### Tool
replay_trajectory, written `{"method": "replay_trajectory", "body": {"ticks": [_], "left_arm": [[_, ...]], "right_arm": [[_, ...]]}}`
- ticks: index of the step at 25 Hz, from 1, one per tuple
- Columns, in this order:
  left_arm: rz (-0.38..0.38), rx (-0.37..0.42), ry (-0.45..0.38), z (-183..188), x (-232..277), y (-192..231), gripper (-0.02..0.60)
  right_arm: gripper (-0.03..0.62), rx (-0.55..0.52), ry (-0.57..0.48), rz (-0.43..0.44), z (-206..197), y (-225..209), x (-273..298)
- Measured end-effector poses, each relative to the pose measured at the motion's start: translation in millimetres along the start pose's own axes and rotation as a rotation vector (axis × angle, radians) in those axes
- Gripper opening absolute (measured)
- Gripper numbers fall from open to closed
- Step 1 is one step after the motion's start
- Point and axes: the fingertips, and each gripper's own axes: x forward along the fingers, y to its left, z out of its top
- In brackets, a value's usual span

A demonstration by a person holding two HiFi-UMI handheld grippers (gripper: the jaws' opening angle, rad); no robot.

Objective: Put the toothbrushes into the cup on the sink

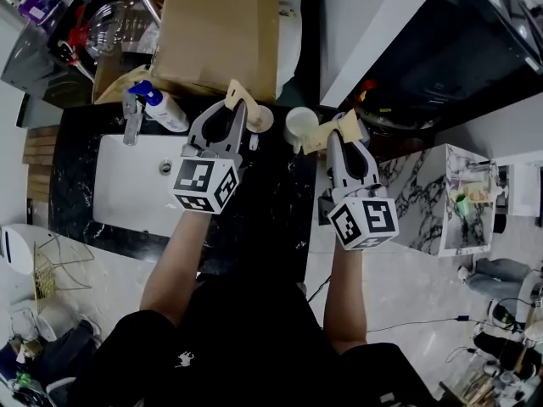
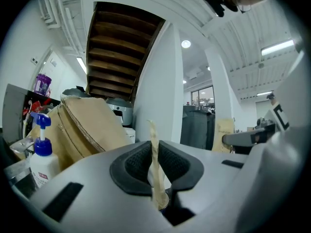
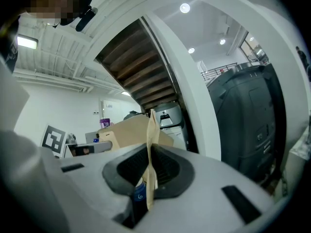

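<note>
The left toothbrush (image 2: 154, 165) is a flat tan strip, edge-on and upright, and my left gripper (image 1: 235, 115) is clamped on its lower part, so that its top stands up past the tips. The right toothbrush (image 3: 151, 166) looks the same, thin and tan. My right gripper (image 1: 337, 132) has it pinched firmly between the dark pads, with one end above the jaws and the other below them. I cannot tell whether the tan is wrapping or the brush itself.

The cup (image 1: 299, 125) is white and stands on the black counter (image 1: 271, 202), between my two grippers. It is just ahead of the right gripper's tips and on their inner side. The right toothbrush's far end reaches close to its rim, but I cannot tell if it touches.

The sink (image 1: 127, 197) is a white basin set in the counter, off to the outer side of my left gripper. Its faucet (image 1: 131, 124) stands at the far edge, with a spray bottle (image 2: 41, 152) with a blue head beside it. A cardboard box (image 1: 222, 32) rises beyond the left gripper's tips.
</note>
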Motion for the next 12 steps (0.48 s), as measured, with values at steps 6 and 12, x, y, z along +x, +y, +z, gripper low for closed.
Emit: {"method": "replay_trajectory", "body": {"ticks": [6,12], "left_arm": [[-0.024,-0.069,0.015,-15.9,10.9,-1.2,0.041],[-0.019,-0.127,0.035,-29.7,15.4,8.4,0.041]], "right_arm": [[0.023,0.0,0.023,-0.025,-9.9,-6.0,-4.3],[0.023,0.0,0.027,-0.033,-12.0,-5.9,-3.9]]}}
